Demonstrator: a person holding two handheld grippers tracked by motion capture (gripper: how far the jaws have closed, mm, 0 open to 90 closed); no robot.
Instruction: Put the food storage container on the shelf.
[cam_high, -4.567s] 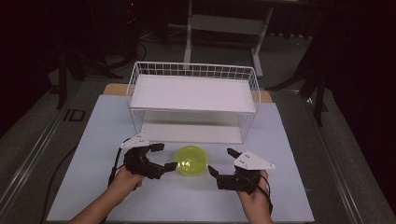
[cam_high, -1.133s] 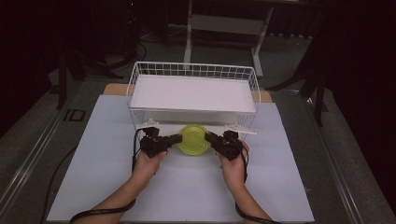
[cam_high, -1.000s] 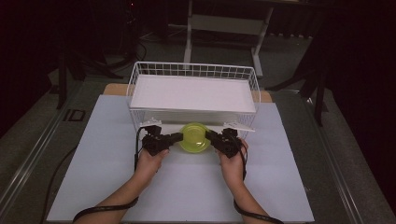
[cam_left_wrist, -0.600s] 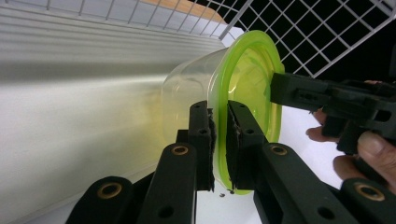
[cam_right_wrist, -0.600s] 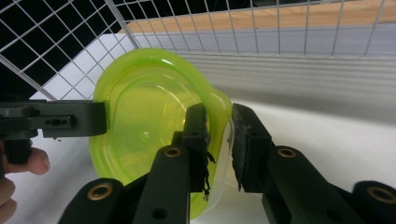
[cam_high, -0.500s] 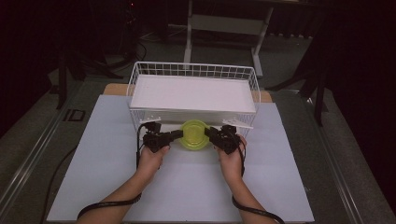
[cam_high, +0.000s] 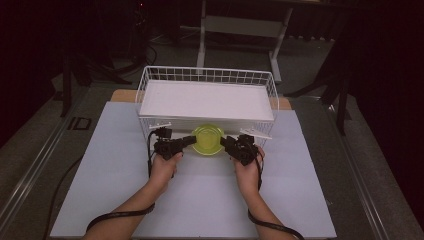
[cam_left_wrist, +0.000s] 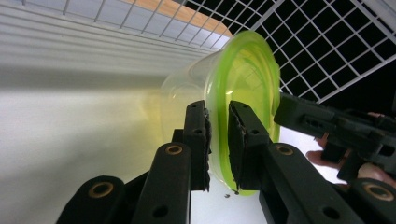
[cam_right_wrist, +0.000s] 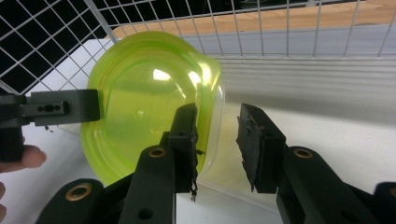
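Green-tinted plastic bowl (cam_high: 208, 140) is pinched at its rim by the left gripper (cam_left_wrist: 218, 140) alone, so it may be tipped, since the right gripper (cam_right_wrist: 217, 140), jaws just closing slightly, is gaping around the opposite rim.

The bowl (cam_left_wrist: 243, 88) is glossy, translucent yellow-green plastic. Behind it, the basket (cam_high: 207, 75) is white-coated wire mesh. The surface (cam_high: 115, 165) under it looks matt and smooth.

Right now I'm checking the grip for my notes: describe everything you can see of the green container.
The green container is a round tub of clear plastic under a translucent lime-green lid with raised rings. It hangs lid-up by the wire basket's front wall. The left gripper pinches its rim; the right gripper straddles the opposite edge, one pad apart.
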